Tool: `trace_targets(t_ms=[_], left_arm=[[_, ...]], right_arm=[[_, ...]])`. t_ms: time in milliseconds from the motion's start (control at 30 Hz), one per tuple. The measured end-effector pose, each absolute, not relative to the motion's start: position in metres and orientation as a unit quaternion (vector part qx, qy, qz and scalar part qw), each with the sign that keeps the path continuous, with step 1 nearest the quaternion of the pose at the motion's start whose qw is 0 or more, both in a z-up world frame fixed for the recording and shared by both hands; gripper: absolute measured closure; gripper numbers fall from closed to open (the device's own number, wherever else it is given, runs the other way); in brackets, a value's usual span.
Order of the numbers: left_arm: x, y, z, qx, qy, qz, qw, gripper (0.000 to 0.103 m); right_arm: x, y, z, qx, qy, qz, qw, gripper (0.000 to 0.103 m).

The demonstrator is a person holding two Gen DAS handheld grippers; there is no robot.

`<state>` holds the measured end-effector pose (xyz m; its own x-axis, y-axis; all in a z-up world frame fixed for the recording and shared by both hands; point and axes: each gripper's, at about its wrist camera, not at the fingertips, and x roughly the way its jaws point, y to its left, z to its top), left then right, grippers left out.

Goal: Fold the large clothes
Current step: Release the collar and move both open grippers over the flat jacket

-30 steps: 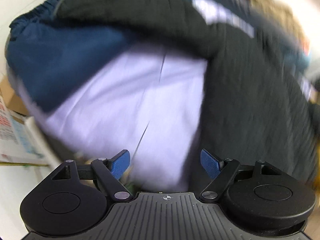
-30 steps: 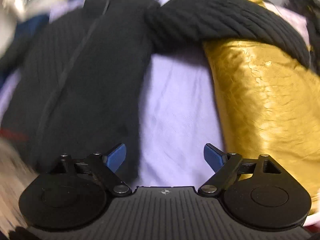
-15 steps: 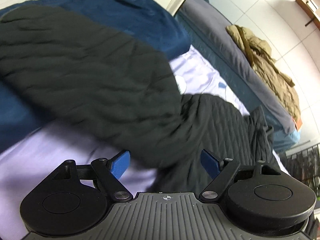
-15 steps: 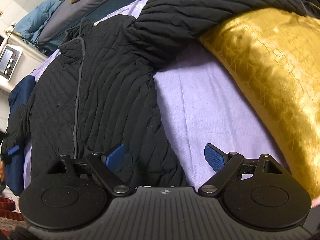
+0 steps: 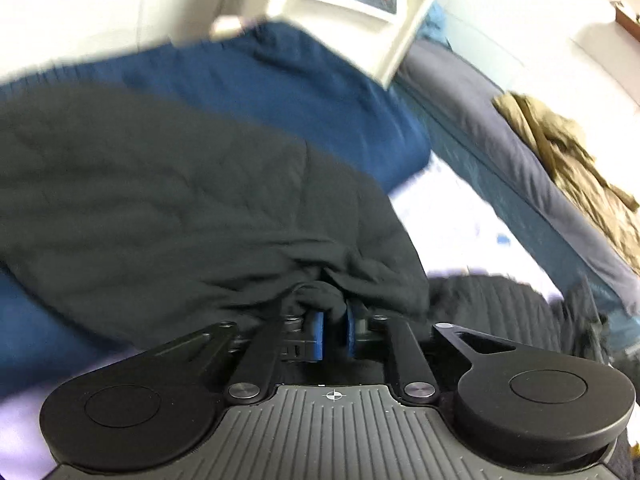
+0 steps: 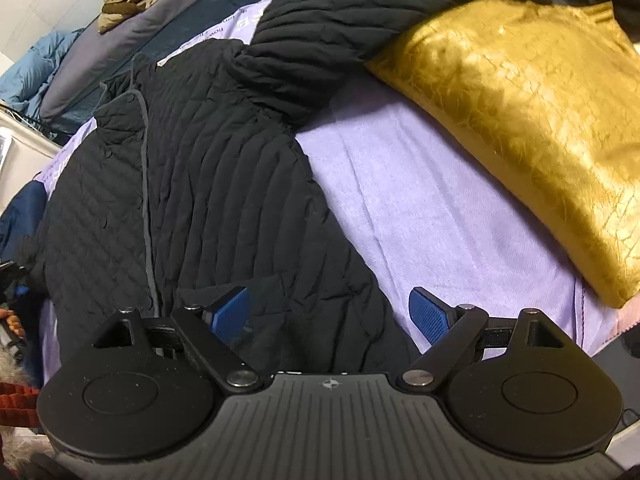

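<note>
Sleeve-fold step under way: left gripper just clamped on cuff of black jacket spread on purple sheet, right gripper spread wide over hem, holding nothing; next, probably carry sleeve across body.

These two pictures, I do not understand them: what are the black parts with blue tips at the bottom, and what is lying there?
Each picture comes from a camera on a hand-held gripper that a person carries, one in each hand. The left hand-held gripper has just closed its blue pads on a bunch of the black quilted jacket. The right hand-held gripper is open above the jacket's lower edge, holding nothing. The jacket lies on a lilac sheet, beside a gold cushion.
</note>
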<state>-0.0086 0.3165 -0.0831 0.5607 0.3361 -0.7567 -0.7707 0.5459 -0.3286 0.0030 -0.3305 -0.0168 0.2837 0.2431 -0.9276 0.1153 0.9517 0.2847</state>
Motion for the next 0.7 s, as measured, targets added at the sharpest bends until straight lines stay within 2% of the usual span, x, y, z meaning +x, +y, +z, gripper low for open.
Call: trace_targets(t_ms=[100,200,300,400,433,467,500,533,700], left_arm=[[-0.008,0.332,-0.087,-0.348,0.344,0.324,0.81,0.06],[0.0,0.326,-0.091,-0.296,0.368,0.321,0.821,0.061],[0.001,0.322,-0.094,-0.293,0.382,0.326,0.814,0.061],[0.005,0.314,-0.091,-0.28,0.393,0.312,0.818,0.055],[0.005,0.313,-0.087,-0.273,0.398,0.305,0.821,0.043],[0.005,0.311,-0.085,-0.269,0.403,0.293,0.824,0.019],[0.004,0.307,-0.083,-0.269,0.41,0.279,0.826,0.007],[0.003,0.304,-0.081,-0.269,0.414,0.273,0.825,0.001],[-0.01,0.266,-0.057,-0.233,0.417,0.268,0.837,0.0]], right_arm=[[0.012,-0.318,-0.012,0.141,0.587,0.049,0.796,0.015],[0.024,-0.305,-0.014,0.134,0.588,0.057,0.796,0.015],[0.033,-0.289,-0.011,0.127,0.583,0.071,0.8,0.015],[0.037,-0.279,-0.006,0.122,0.574,0.081,0.806,0.013],[0.037,-0.278,-0.005,0.121,0.572,0.083,0.807,0.012],[0.038,-0.278,-0.005,0.122,0.571,0.083,0.808,0.012],[0.037,-0.279,-0.005,0.125,0.57,0.08,0.808,0.012],[0.037,-0.281,-0.006,0.129,0.568,0.076,0.809,0.012],[0.04,-0.31,-0.011,0.169,0.56,0.047,0.81,0.012]])
